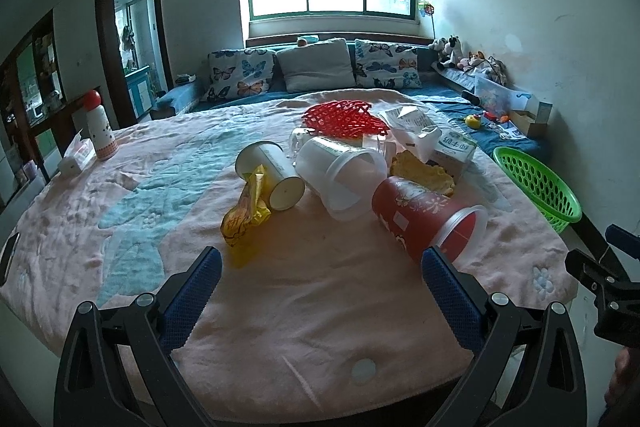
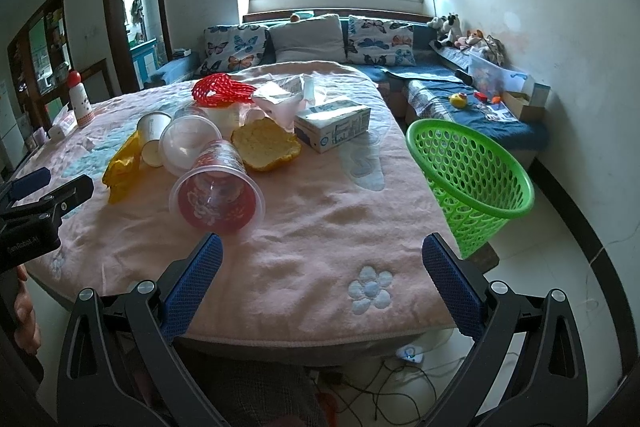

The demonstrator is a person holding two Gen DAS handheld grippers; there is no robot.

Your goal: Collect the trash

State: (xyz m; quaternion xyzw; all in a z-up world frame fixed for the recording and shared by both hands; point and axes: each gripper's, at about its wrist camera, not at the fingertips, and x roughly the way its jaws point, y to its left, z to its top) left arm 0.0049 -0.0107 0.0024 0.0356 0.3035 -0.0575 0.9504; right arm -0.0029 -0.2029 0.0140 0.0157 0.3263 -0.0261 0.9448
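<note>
Trash lies in a heap on the pink blanket [image 1: 320, 291]: a red flowered cup [image 1: 424, 215] on its side, a clear plastic cup [image 1: 340, 171], a white paper cup [image 1: 270, 171], a yellow wrapper [image 1: 244, 215], a piece of bread [image 1: 424, 173], a milk carton [image 1: 454, 151], crumpled paper [image 1: 408, 121] and a red net [image 1: 344, 119]. My left gripper [image 1: 322, 259] is open and empty, just short of the red cup. My right gripper [image 2: 322, 247] is open and empty over the blanket's near edge, with the red cup [image 2: 218, 187] ahead left. A green basket [image 2: 468, 175] stands tilted at the table's right side.
A red-capped bottle [image 1: 100, 127] and a tissue pack [image 1: 76, 155] stand at the far left of the table. A sofa with cushions [image 1: 316, 67] runs behind and along the right wall, with toys on it. Cables [image 2: 400, 379] lie on the floor below.
</note>
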